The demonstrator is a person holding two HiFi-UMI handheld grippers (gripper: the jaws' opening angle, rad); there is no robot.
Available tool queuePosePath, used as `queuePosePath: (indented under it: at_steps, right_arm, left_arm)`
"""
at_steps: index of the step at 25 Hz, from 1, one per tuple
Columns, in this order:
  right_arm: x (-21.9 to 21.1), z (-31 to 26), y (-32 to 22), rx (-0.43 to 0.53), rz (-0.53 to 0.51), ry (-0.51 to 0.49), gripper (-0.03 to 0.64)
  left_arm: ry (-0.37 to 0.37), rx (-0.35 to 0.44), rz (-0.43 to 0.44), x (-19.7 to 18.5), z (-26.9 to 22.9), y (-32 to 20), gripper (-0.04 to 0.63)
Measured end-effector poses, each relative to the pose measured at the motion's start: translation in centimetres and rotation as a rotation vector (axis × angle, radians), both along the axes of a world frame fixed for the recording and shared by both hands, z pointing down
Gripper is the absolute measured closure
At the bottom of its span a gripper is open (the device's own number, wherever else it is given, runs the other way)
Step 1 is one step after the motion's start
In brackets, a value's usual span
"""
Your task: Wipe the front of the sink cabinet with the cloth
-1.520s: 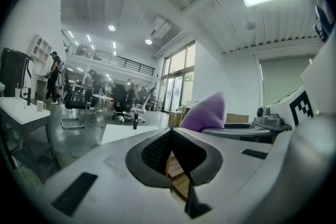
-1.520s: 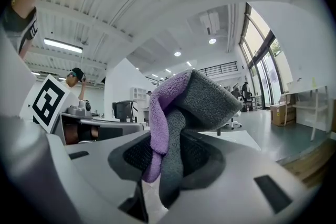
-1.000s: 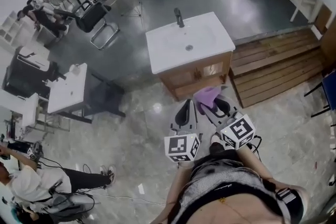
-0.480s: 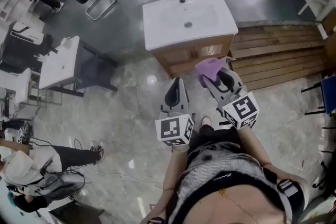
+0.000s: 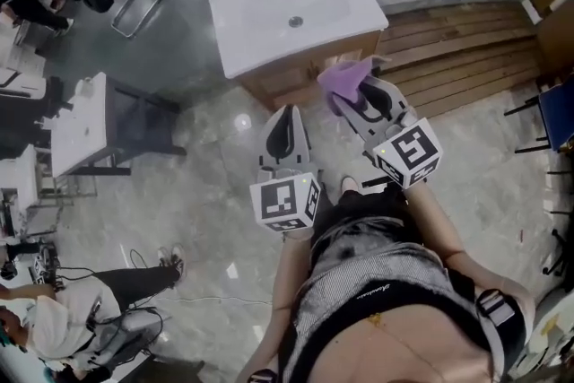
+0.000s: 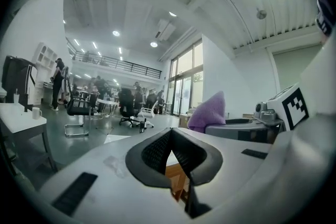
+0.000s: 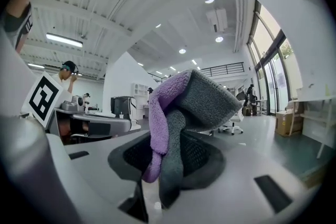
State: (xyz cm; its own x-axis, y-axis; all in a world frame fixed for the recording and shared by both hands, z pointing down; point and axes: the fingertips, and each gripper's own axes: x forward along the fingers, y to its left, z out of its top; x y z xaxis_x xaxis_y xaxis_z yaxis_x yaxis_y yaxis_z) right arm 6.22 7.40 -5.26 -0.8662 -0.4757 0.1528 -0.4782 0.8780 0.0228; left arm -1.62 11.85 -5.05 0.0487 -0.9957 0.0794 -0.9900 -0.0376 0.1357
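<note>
Right gripper (image 5: 355, 100) is clamping down on the purple-and-grey cloth (image 5: 342, 78), and in the right gripper view (image 7: 168, 162) I am seeing only a folded edge pinched between the pads while most of the cloth (image 7: 181, 105) is bunching up loose above them. That is what is worrying me. I judge that if I am pressing hard against the wood front of the sink cabinet (image 5: 265, 91), the thin pinch could be letting the cloth drag out, or the wad could be folding aside so that bare jaw tips are rubbing the wood. From the head view the cloth is lying over the cabinet's upper right corner, just under the white basin (image 5: 287, 13) rim, and I cannot tell whether it is touching. That overhanging rim could also be catching the wad on an upward stroke.

Left gripper (image 5: 285, 123) is clenched with nothing in it; the left gripper view (image 6: 170, 157) is showing its tips meeting. It is sitting near the cabinet and could be bumping it if I lean in.

I am holding both grippers out ahead of my body, the right reaching farther forward and slanting leftward, the left pointing straight ahead and hanging nearer me.
</note>
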Motion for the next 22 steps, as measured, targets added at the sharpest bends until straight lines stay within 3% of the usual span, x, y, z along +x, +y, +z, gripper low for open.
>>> queuePosePath:
  at_steps: [4, 9, 22]
  right_arm:
    - [-2.3, 0.6, -1.0, -0.034, 0.022, -0.014, 0.437]
    - [-5.5, 1.4, -2.7, -0.032, 0.032, 0.036, 0.437]
    - [-12.4, 2.9, -4.4, -0.042, 0.103, 0.028, 0.437]
  left_arm:
    - [-0.005, -0.005, 0.05, -1.9, 0.0, -1.7, 0.589]
    - [0.004, -0.029, 0.114, -4.5, 0.5, -3.4, 0.589]
    - [0.01, -0.056, 0.14, -13.9, 2.9, -4.8, 0.589]
